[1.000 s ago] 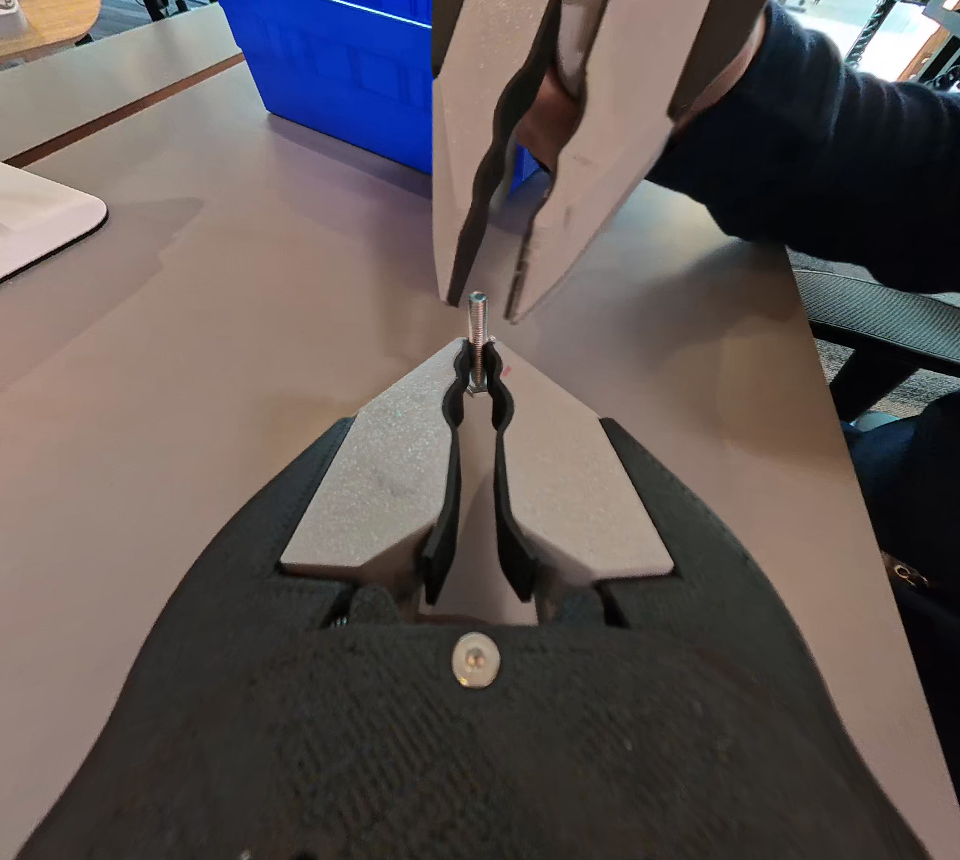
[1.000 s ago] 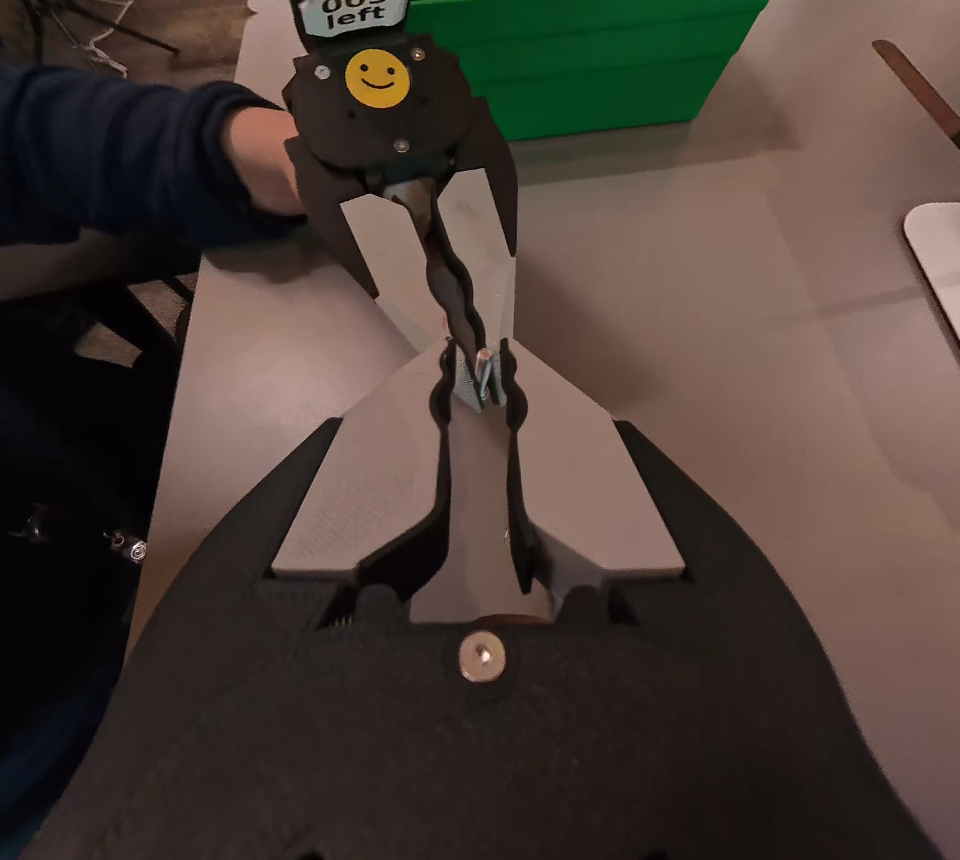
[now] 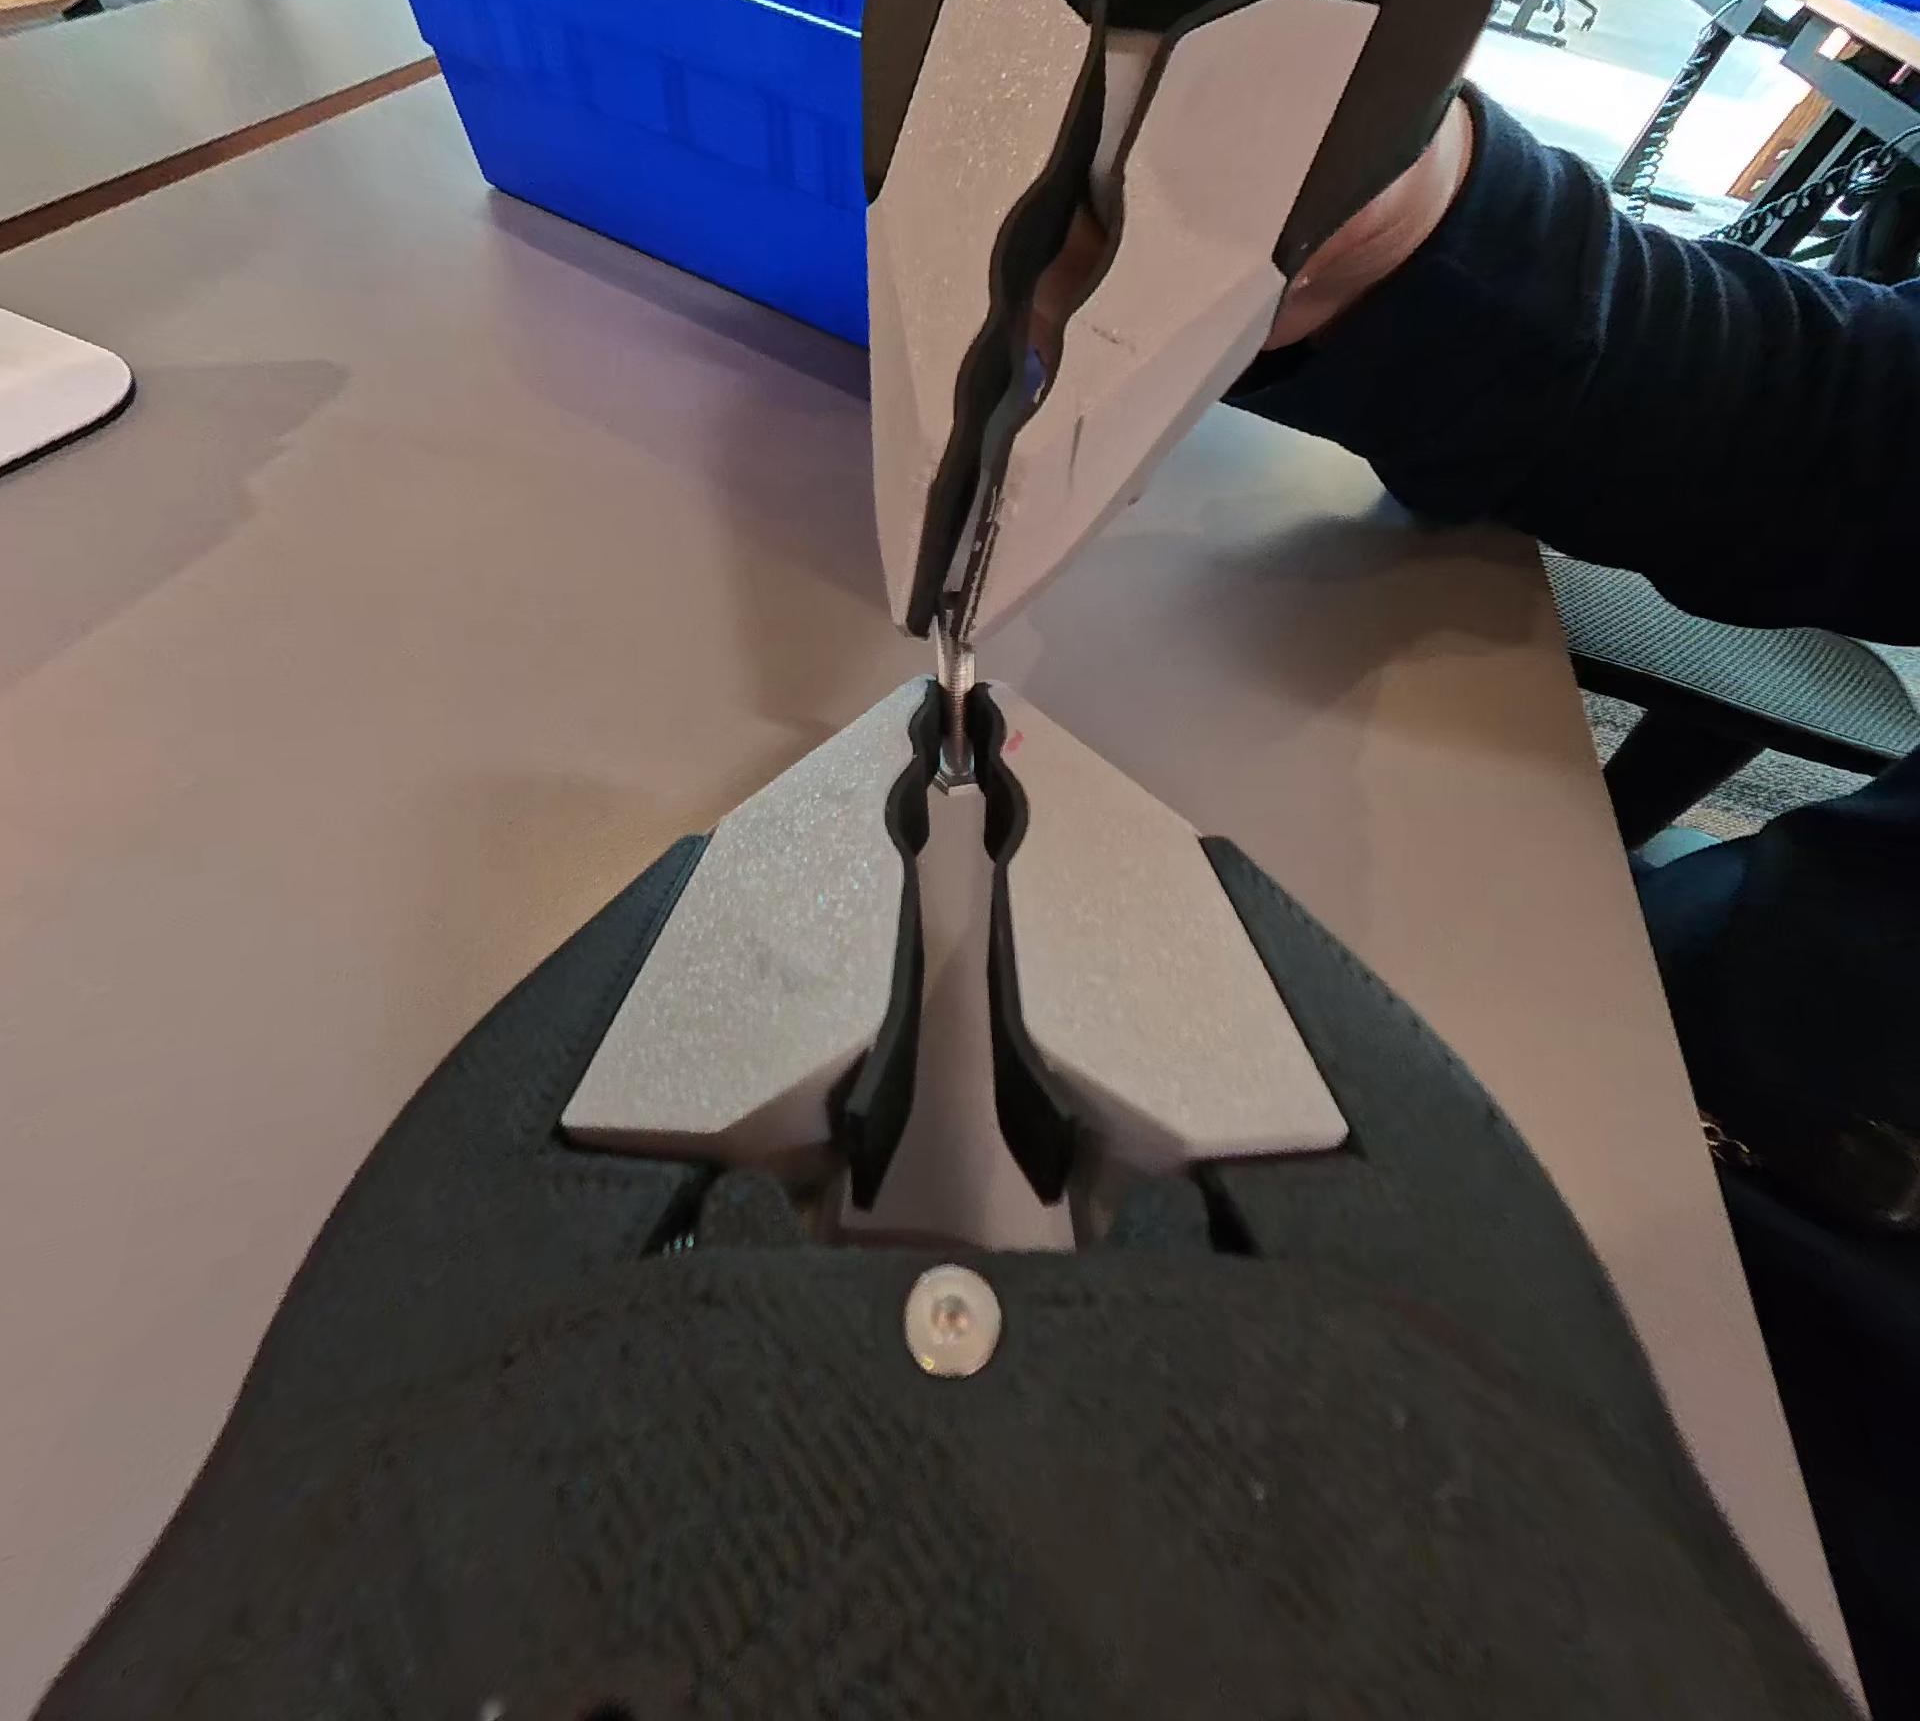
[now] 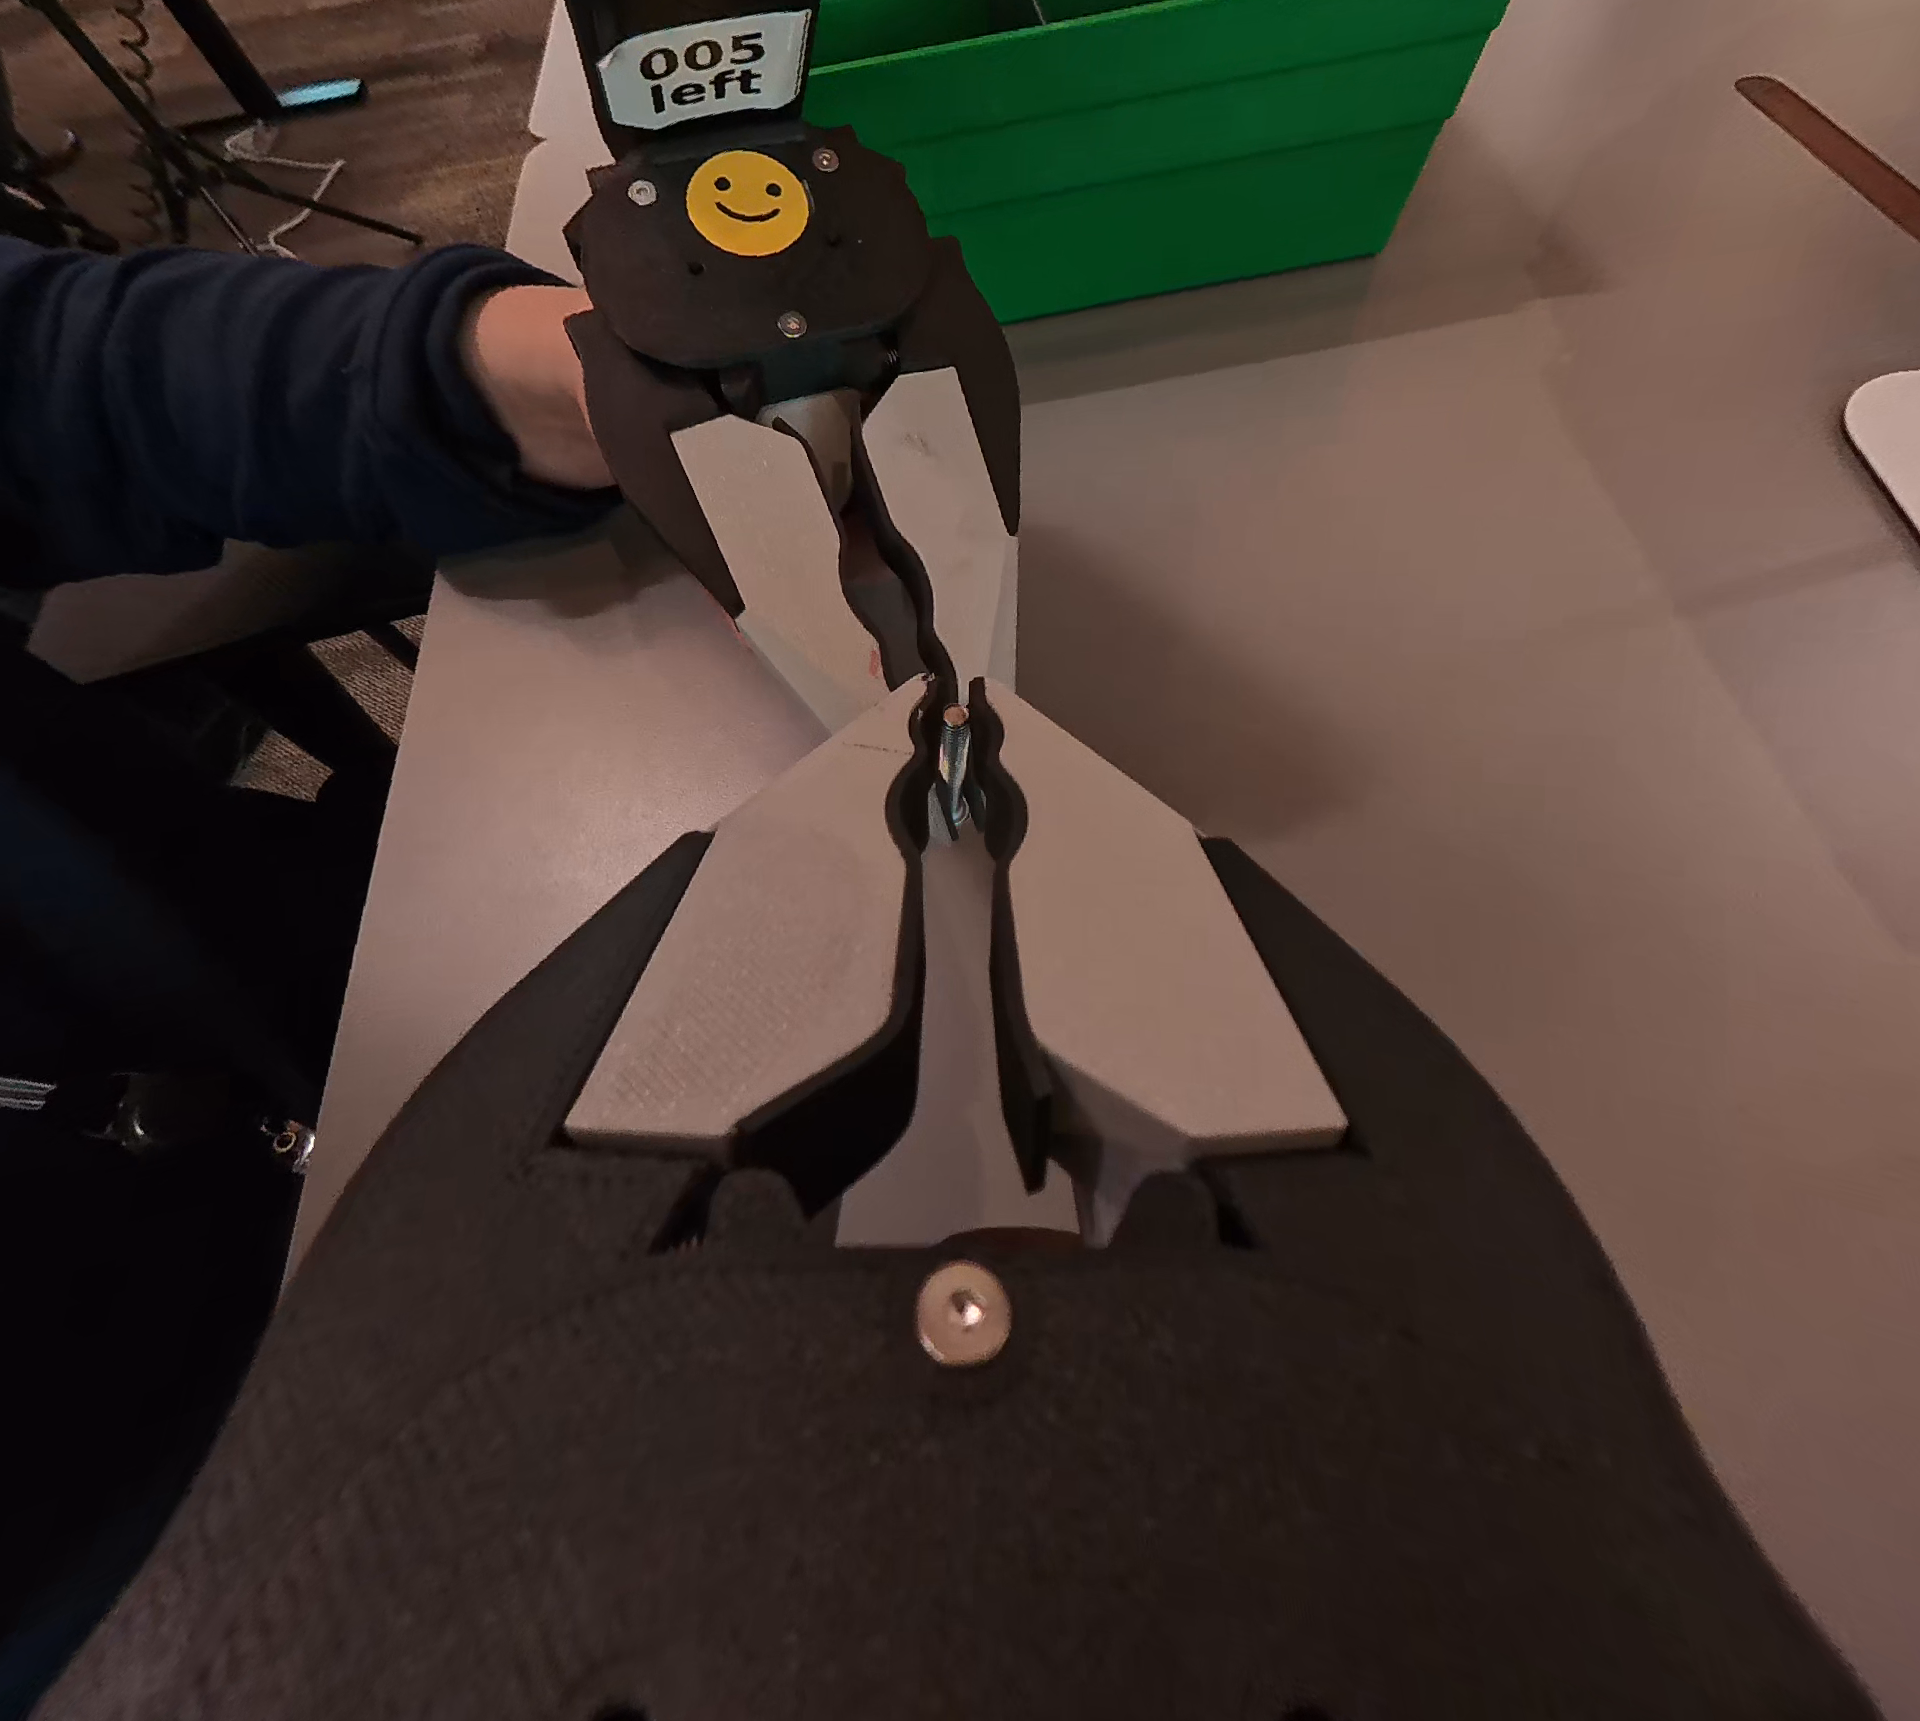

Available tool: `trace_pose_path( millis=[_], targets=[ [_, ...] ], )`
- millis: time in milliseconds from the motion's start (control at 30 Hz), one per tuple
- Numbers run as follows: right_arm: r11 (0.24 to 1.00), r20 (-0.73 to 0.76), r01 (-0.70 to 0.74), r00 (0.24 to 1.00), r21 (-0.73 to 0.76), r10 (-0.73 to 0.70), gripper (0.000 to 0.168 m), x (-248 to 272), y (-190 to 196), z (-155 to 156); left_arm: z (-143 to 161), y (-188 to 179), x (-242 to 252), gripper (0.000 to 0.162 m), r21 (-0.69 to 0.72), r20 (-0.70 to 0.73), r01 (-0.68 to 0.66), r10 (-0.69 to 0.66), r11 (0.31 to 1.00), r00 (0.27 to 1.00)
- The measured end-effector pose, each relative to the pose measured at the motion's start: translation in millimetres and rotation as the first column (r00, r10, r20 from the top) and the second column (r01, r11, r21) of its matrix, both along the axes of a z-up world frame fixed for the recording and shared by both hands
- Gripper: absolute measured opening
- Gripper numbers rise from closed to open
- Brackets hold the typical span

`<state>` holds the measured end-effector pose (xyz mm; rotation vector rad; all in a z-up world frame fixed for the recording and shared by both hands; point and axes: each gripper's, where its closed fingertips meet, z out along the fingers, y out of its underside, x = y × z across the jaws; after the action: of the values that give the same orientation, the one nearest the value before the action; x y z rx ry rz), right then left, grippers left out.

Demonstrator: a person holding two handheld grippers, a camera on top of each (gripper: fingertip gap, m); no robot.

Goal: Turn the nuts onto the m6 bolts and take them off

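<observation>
A small silver bolt stands upright between the two grippers, above the grey table. My left gripper is shut on its lower part, where a hex piece sits between the pads; I cannot tell whether it is a nut or the head. My right gripper comes down from above and is shut on the bolt's upper threaded end. In the right wrist view the bolt shows in the gap of my right gripper, the hex piece lower down. The left gripper reaches in from behind, tips partly hidden.
A blue bin stands behind the grippers in the left wrist view. A green bin with a divider stands at the back in the right wrist view. A white flat object lies at the table's side. A mesh chair stands off the table edge. Left and right tips are no more than a few centimetres apart. From either gripper's tips it is about 35 cm to the white flat object.
My right gripper was open around the bolt's top end; it has come down a little and shut on it. My left gripper still holds the bolt's lower part.
</observation>
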<state>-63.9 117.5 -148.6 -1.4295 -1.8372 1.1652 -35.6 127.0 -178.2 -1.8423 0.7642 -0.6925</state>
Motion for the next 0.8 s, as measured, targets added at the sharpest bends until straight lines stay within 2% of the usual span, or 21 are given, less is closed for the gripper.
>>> trace_pose_path(
  millis=[67, 167, 267, 533, 800],
  targets=[
    [1.0, -0.001, -0.003, 1.0, 0.0, 0.003, 0.004, 1, 0, 0, 0, 0, 0, 0.003, 0.003, 0.0, 0.0, 0.0, 1.0, 1.0],
    [1.0, -0.001, 0.022, 1.0, 0.001, -0.022, 0.018, 6, 5, 4, 1, 1, -2, 0.003, 0.009, 0.002, -0.008, 0.008, 1.0, 1.0],
    [0.997, 0.005, 0.075, 0.997, 0.032, -0.075, 0.018, 18, 16, 4, 3, 4, -7, 0.003, 0.013, 0.012, -0.03, 0.029, 0.999, 0.999],
    [0.976, 0.249, 0.092, 0.958, 0.196, -0.14, 0.016, 63, 31, -65, 3, 1, -5, 0.003, 0.022, 0.002, -0.006, 0.006, 1.0, 1.0],
    [0.966, 0.28, 0.018, 0.956, 0.259, -0.093, 0.016, 60, 37, -81, 3, -3, 0, 0.003, 0.034, -0.003, 0.025, -0.025, 0.999, 1.0]
  ],
)
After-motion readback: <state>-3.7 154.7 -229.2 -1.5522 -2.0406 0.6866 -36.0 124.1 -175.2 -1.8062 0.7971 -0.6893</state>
